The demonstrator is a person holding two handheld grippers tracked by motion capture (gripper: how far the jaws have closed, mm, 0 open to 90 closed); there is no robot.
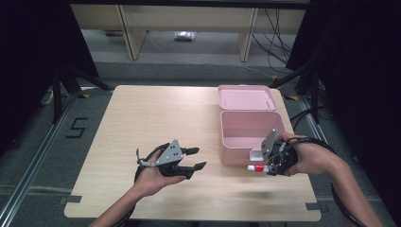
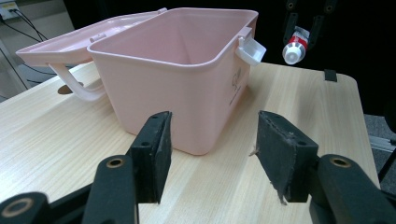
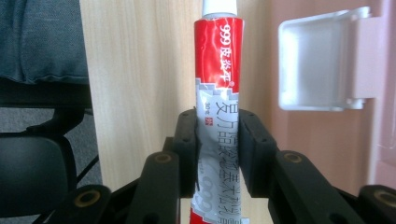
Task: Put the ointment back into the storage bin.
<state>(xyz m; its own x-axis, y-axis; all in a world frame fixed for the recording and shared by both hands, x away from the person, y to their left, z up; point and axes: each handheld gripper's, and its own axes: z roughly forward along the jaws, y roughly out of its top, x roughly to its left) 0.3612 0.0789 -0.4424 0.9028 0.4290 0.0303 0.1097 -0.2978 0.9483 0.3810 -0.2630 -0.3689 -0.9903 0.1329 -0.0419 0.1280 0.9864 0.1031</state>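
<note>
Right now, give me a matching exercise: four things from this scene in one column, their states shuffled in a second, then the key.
Things:
1. tube
2. box
3. left gripper
4. latch

States:
A. jaws apart, nothing between them
B. clamped between the jaws of the right gripper
C. white, sticking out from the front wall of the box
D. pink, lid swung back, nothing to be seen inside

Pairs: 1-B, 2-D, 3-A, 4-C
</note>
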